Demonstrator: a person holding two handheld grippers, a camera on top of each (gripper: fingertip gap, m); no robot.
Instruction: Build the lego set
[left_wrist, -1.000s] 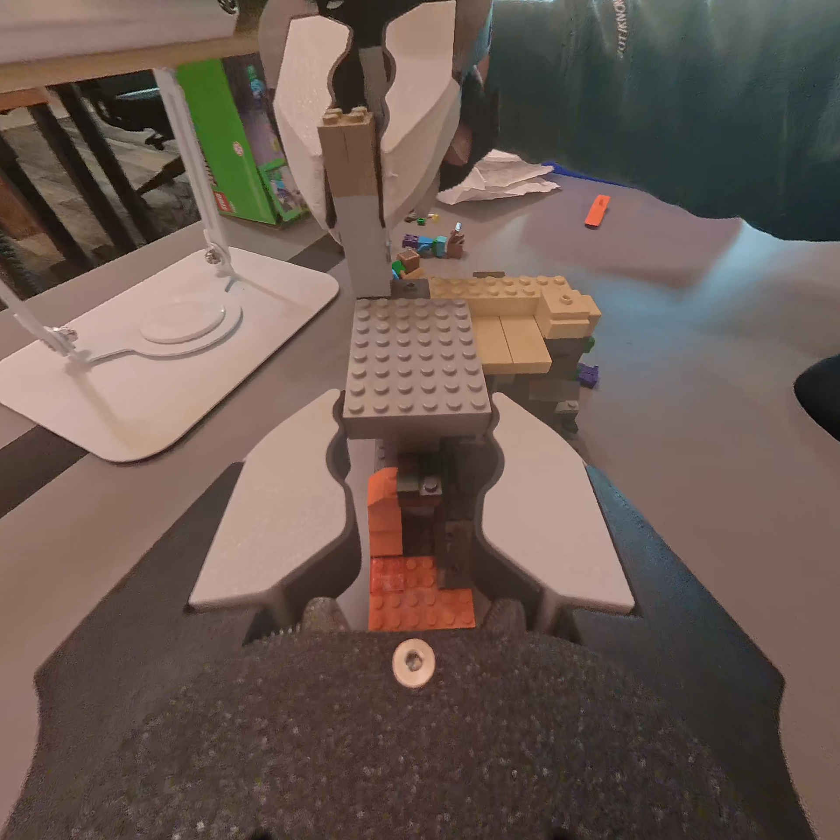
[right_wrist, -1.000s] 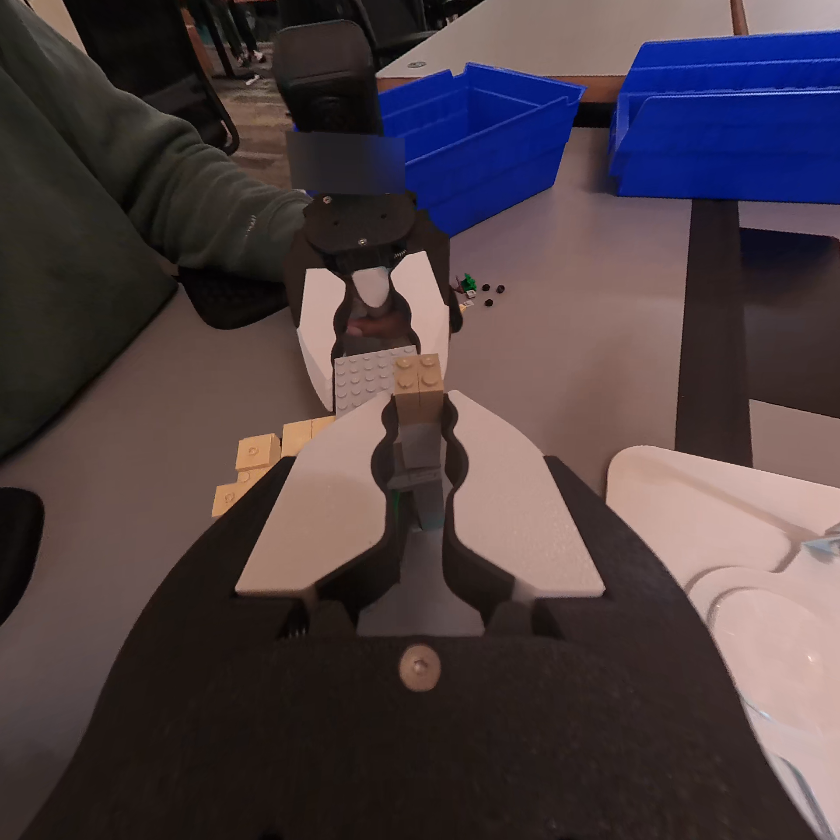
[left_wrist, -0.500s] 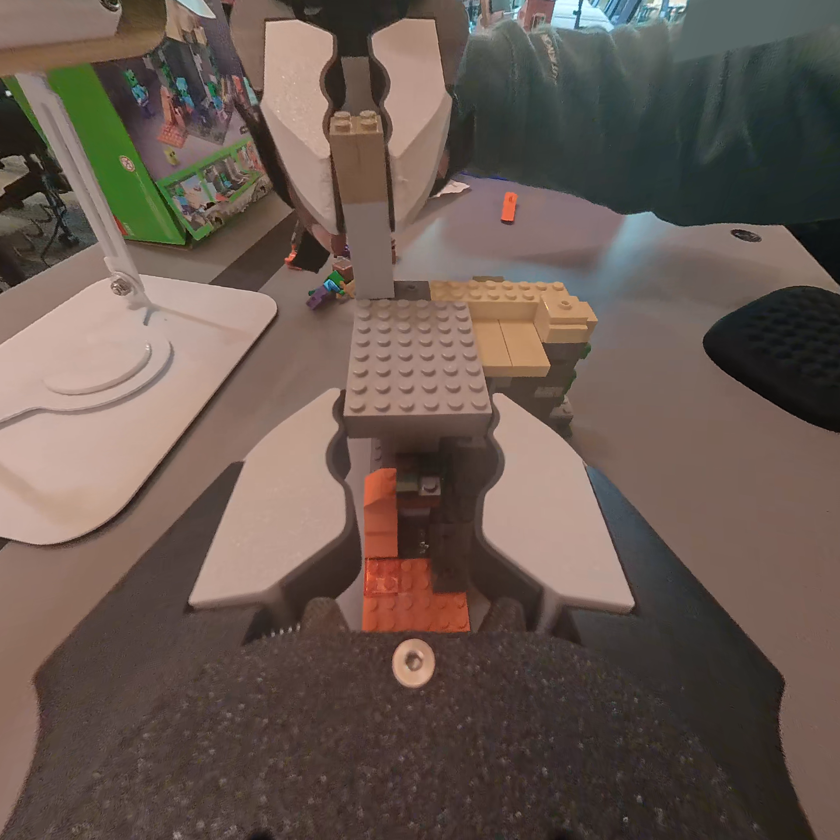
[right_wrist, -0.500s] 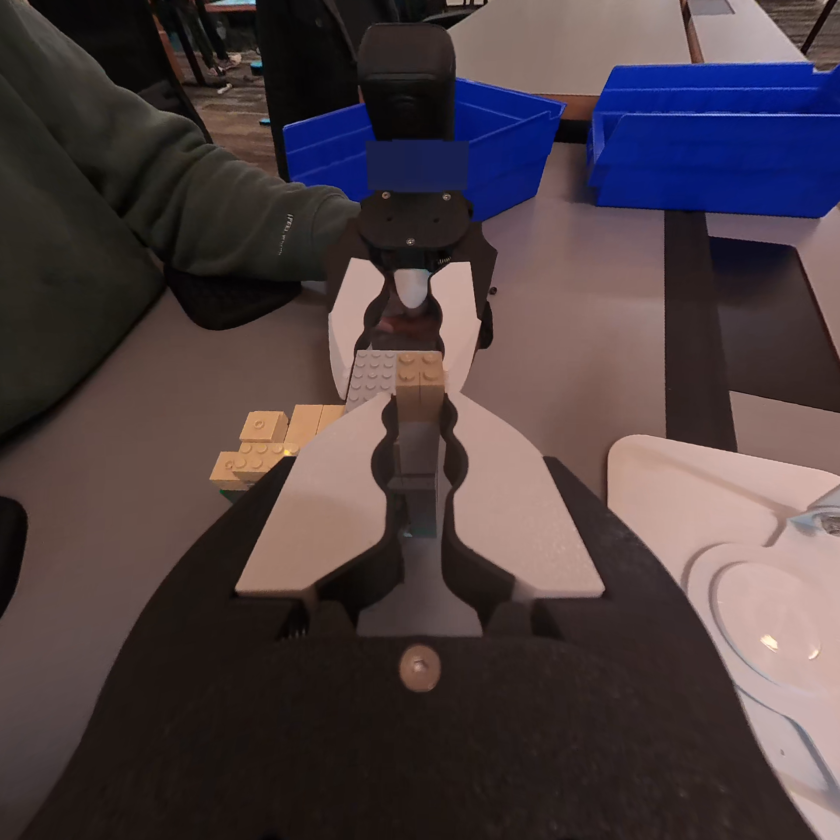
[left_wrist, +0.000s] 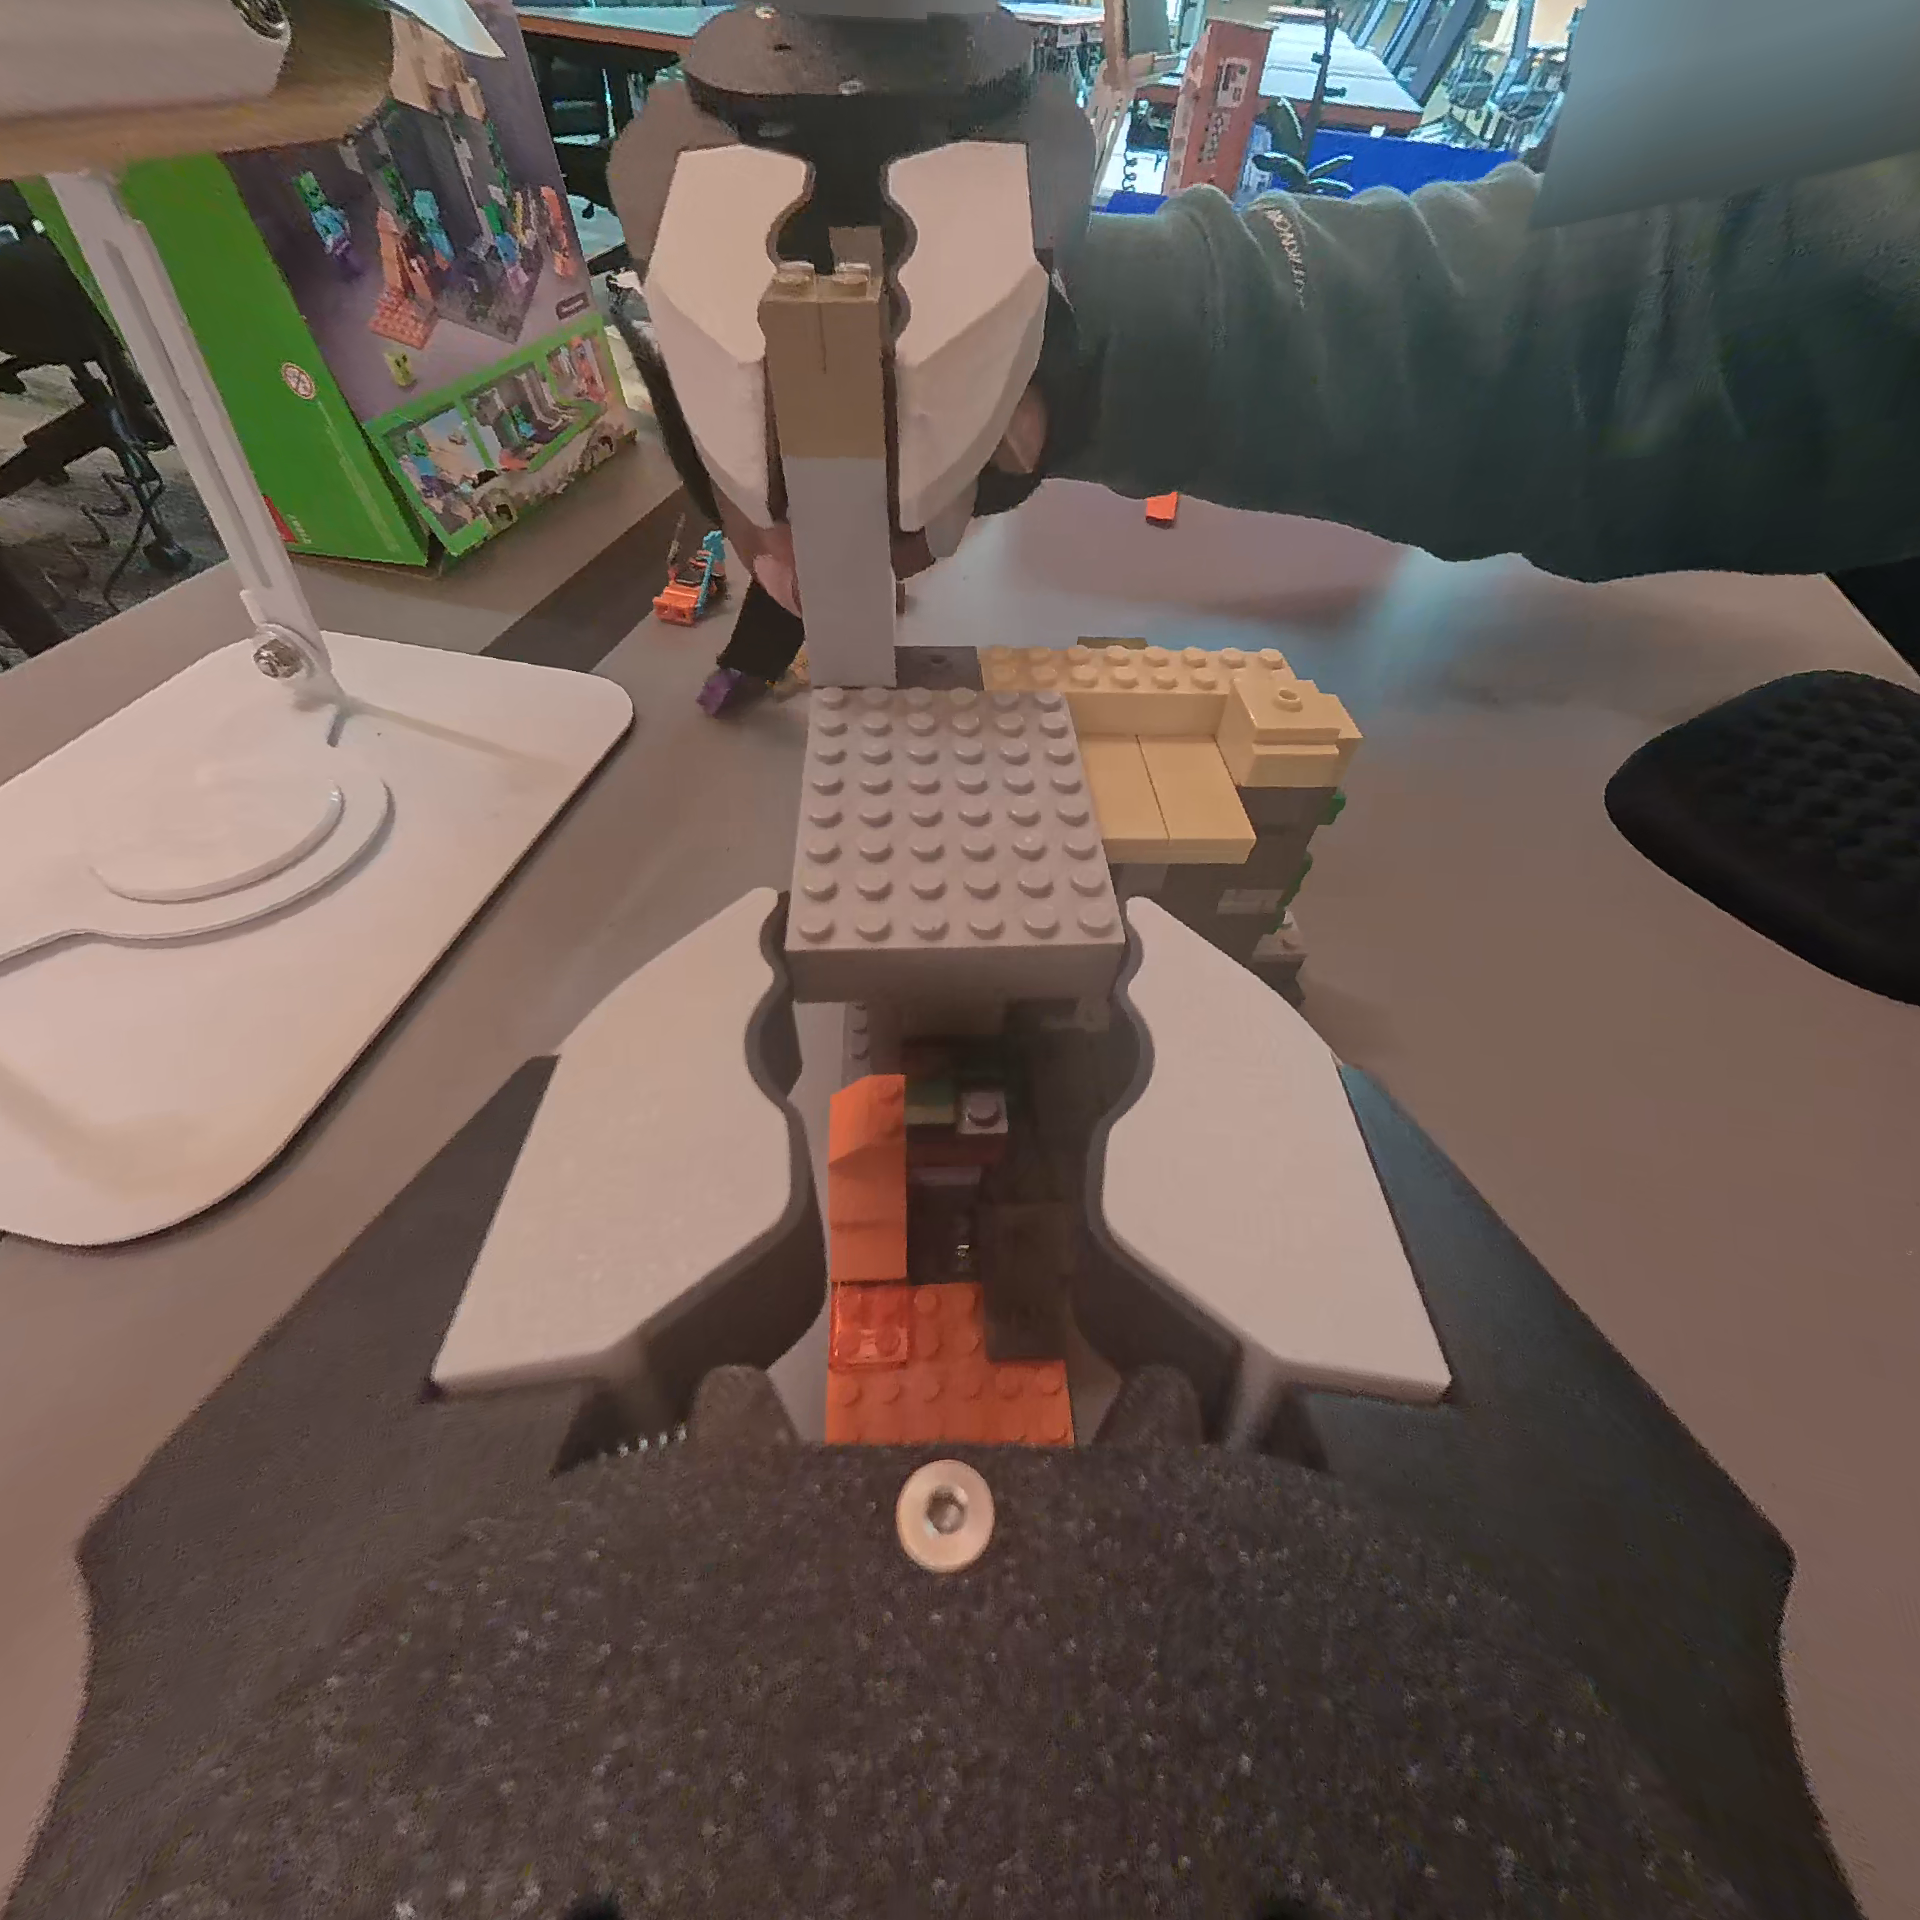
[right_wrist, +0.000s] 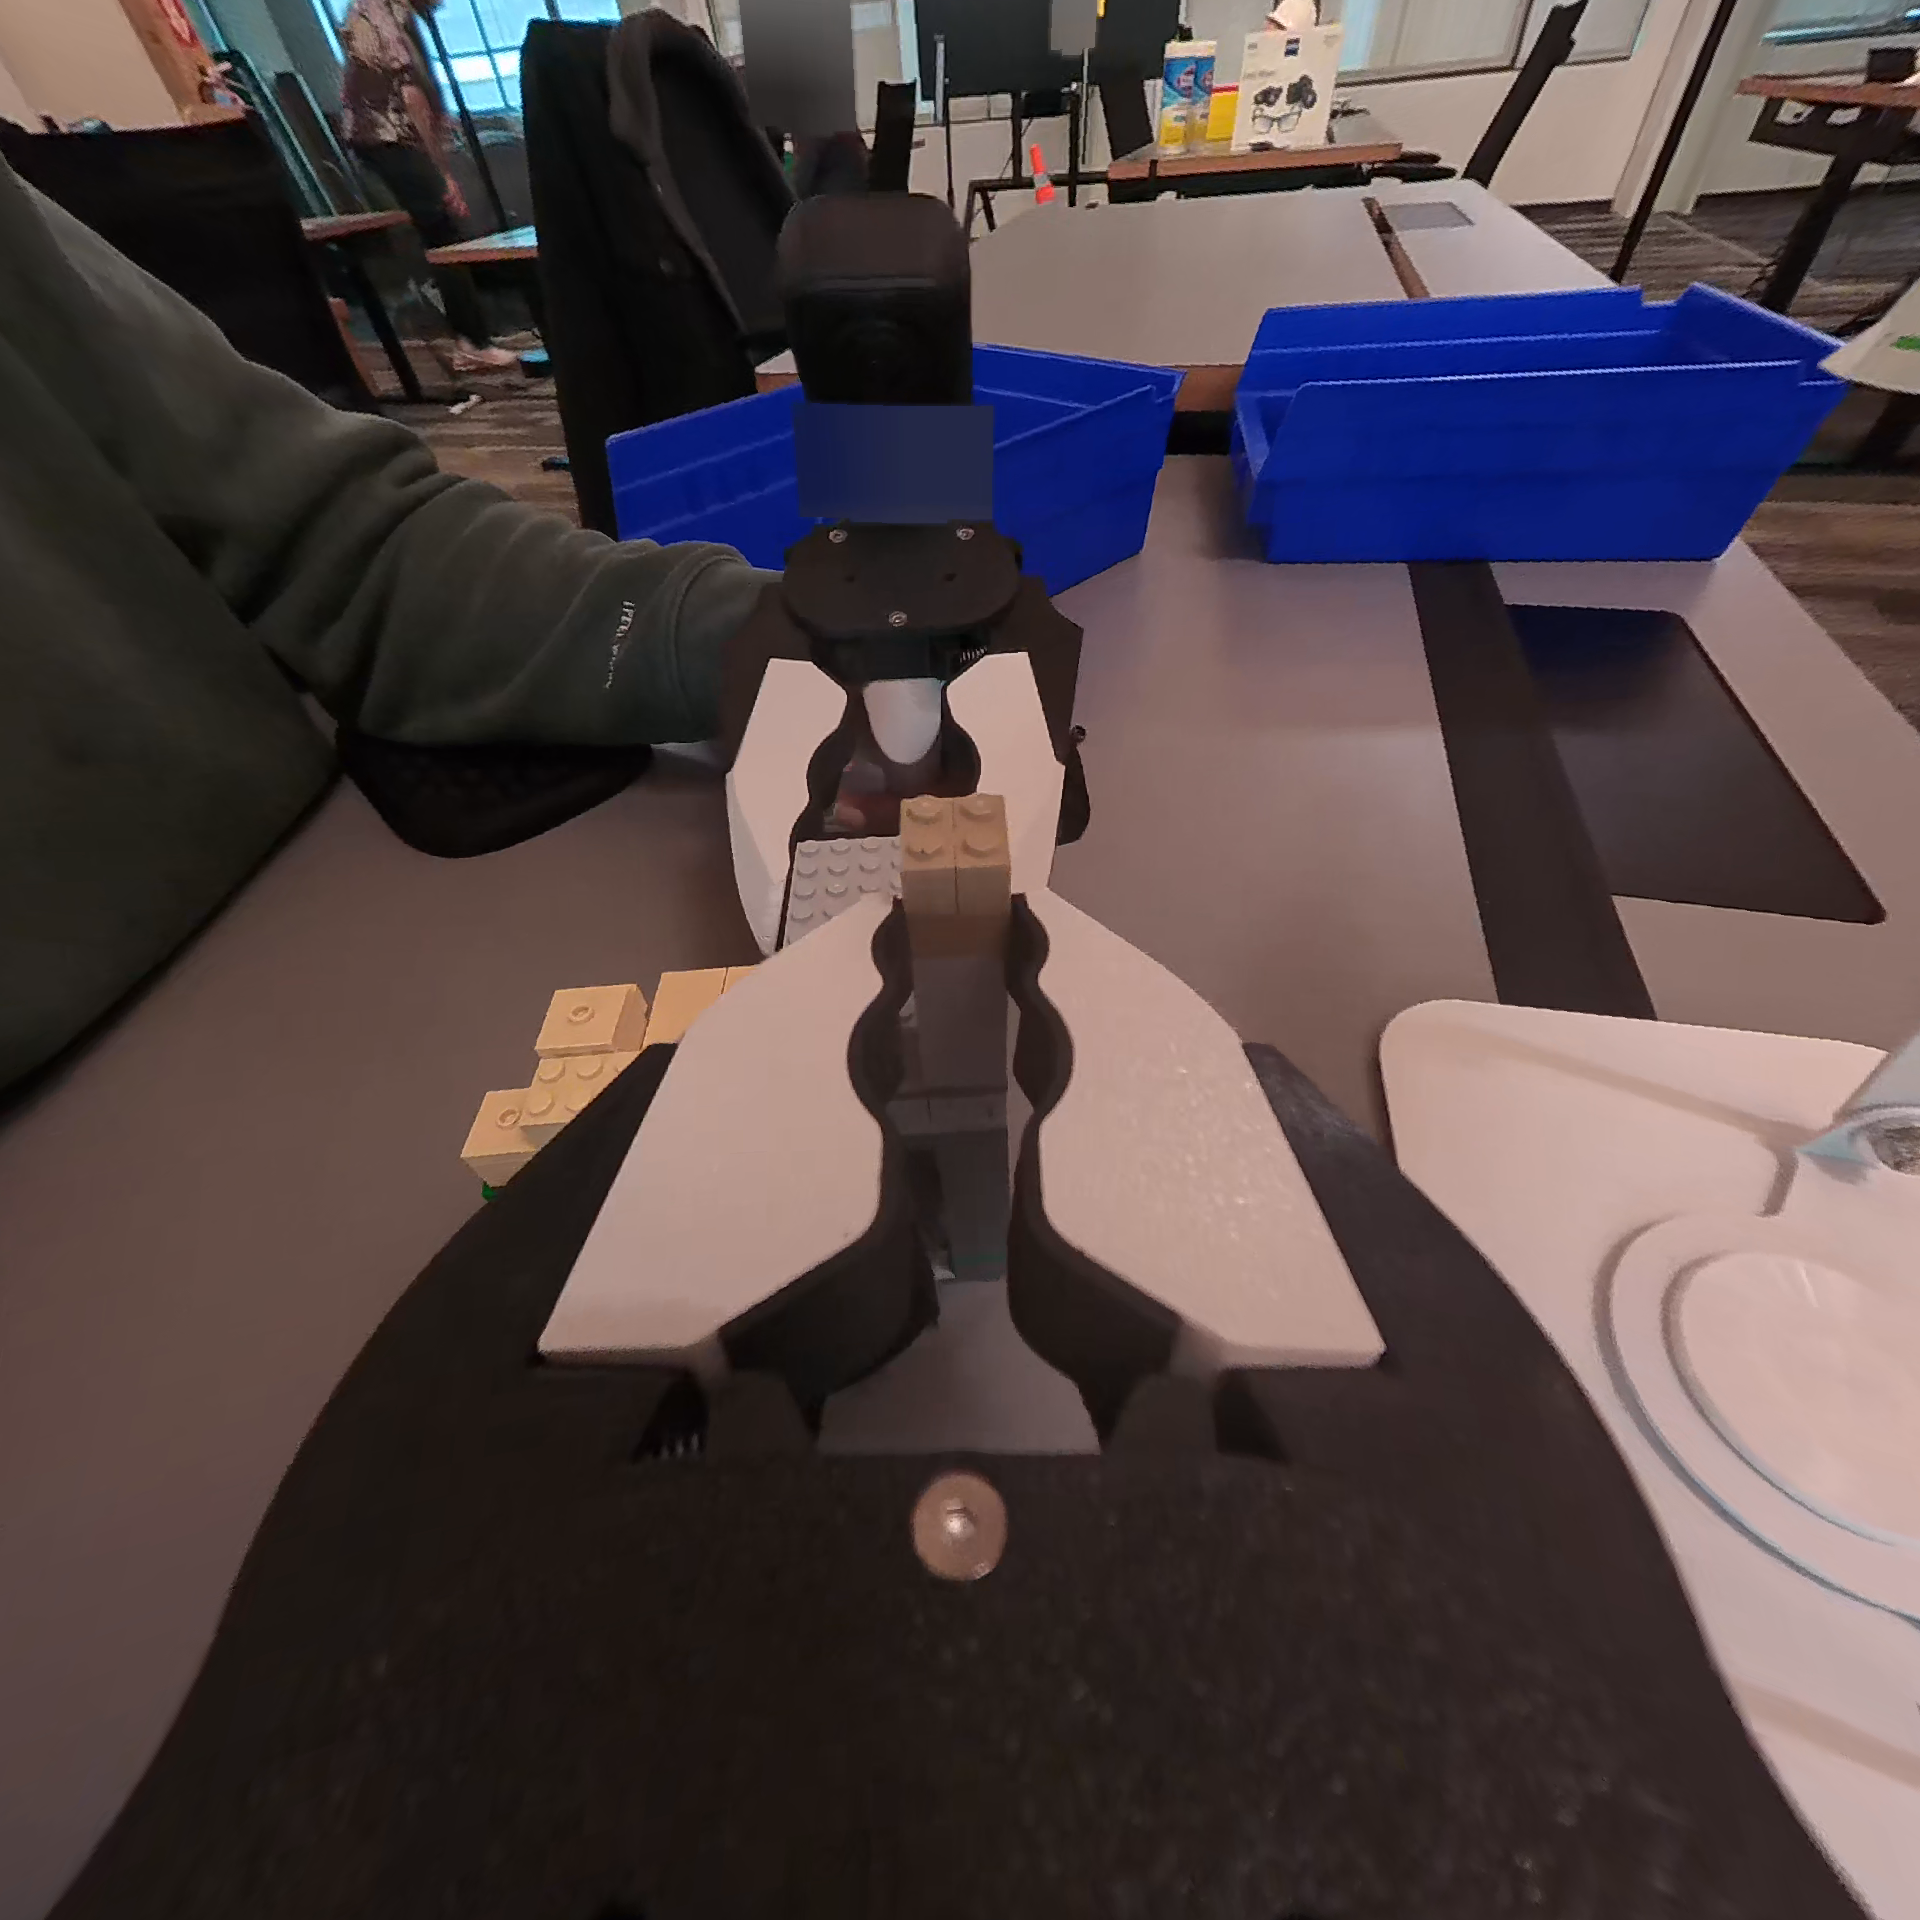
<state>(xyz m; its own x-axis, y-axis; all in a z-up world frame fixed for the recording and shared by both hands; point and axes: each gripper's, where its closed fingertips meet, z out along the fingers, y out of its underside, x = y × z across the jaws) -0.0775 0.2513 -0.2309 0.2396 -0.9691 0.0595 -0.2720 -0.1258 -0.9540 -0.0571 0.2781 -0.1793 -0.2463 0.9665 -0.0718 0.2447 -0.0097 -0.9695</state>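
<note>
Your left gripper (left_wrist: 951, 935) level, low, clamps grey studded plate (left_wrist: 951, 821) atop brick model on table (left_wrist: 1558, 1091). Your right gripper (right_wrist: 956, 914) grips tan-and-grey pillar (right_wrist: 954, 873), upright. Left view alone shows orange bricks (left_wrist: 935, 1361); right view, blue bins (right_wrist: 1507, 447).

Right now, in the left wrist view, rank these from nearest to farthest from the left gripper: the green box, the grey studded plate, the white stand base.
1. grey studded plate: between the left gripper's fingertips.
2. white stand base: on the table, to the left.
3. green box: far left, behind the base.
</note>
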